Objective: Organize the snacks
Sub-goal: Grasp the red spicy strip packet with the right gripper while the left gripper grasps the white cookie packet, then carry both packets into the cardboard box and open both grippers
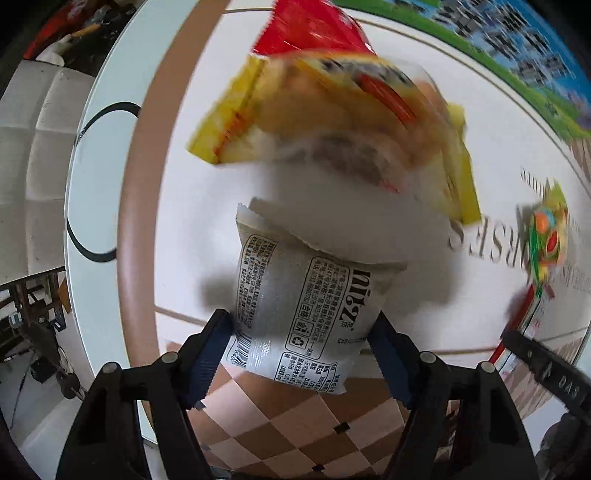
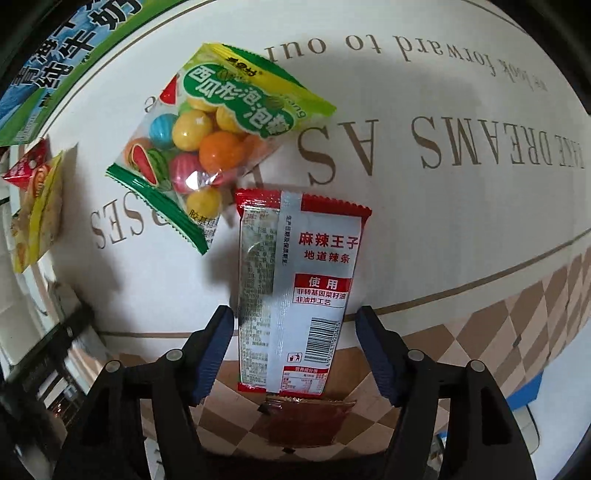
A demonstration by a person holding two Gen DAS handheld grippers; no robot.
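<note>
In the left wrist view my left gripper (image 1: pixel 301 325) is open, its fingers either side of a white and grey printed snack packet (image 1: pixel 303 310) lying on the table. A blurred yellow snack bag (image 1: pixel 332 110) and a red bag (image 1: pixel 310 29) lie beyond it. In the right wrist view my right gripper (image 2: pixel 295 321) is open around a red and white spicy-strip packet (image 2: pixel 295 291). A green bag of coloured gum balls (image 2: pixel 207 136) lies just beyond it, to the left. A dark red packet (image 2: pixel 303 421) lies under the gripper.
The round table (image 2: pixel 461 221) has a white printed cloth with brown lettering and a checkered border. A green and blue carton (image 2: pixel 55 62) stands at the far left. The yellow bag shows at the left edge of the right wrist view (image 2: pixel 37 214). White chairs (image 1: pixel 33 147) stand beyond the table edge.
</note>
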